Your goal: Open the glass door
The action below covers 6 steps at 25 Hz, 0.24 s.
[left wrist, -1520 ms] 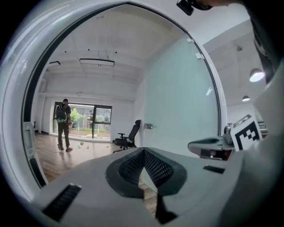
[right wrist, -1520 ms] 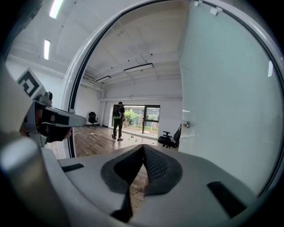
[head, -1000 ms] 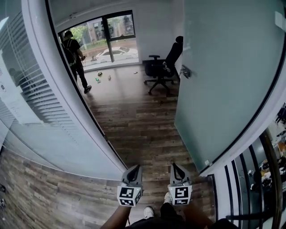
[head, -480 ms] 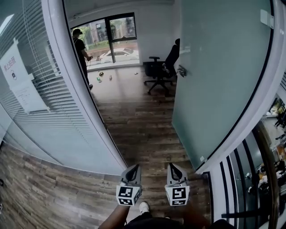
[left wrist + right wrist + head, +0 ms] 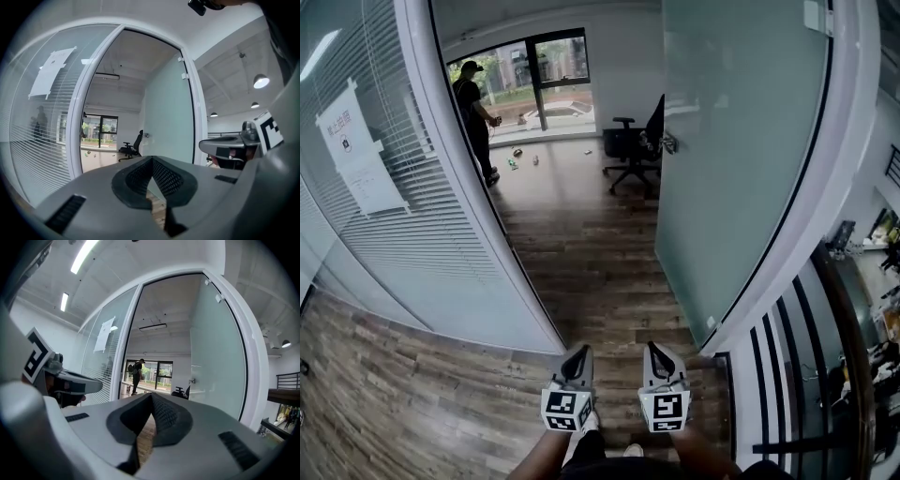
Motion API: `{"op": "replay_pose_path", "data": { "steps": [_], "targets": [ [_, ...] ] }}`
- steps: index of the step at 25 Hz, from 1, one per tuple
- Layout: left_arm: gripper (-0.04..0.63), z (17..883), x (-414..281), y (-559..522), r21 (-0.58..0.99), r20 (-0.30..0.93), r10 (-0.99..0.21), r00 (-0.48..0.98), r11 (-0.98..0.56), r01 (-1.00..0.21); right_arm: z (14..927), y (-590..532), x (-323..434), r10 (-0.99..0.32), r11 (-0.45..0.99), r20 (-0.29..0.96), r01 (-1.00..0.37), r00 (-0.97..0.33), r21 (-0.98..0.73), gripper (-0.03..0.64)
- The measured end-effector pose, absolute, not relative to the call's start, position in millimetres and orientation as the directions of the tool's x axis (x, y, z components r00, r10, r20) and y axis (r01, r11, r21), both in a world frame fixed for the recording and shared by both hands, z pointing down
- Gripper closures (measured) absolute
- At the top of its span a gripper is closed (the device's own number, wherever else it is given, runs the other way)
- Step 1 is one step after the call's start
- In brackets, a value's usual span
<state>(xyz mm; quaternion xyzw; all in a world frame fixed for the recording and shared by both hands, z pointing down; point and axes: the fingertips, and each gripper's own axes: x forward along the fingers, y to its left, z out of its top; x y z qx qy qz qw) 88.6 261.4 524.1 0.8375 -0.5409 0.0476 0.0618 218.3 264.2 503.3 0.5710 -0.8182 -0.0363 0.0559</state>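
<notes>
Glass door (image 5: 741, 159) stands wide, left tongs (image 5: 579, 350) and right tongs (image 5: 654, 346) closed.

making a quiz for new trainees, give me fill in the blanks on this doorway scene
1. The glass door stands ___.
2. The seat beyond it is an office ___.
3. The person inside stands by the ___.
4. The left gripper and right gripper have empty jaws, both ___.
Missing words: open; chair; window; shut.
</notes>
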Motion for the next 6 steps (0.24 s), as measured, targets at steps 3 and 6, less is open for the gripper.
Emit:
{"op": "replay_pose_path", "data": {
  "steps": [3, 6],
  "targets": [
    [0.594, 517, 104, 282, 0.041, 0.140, -0.900, 0.412, -0.411, -0.911, 501, 284, 229, -0.936, 0.352, 0.048, -0.929, -0.349, 0.117, 0.601],
    [0.594, 503, 116, 306, 0.037, 0.131, -0.902, 0.412, -0.411, -0.911, 491, 307, 237, -0.932, 0.361, 0.050, -0.925, -0.358, 0.114, 0.601]
  ]
}}
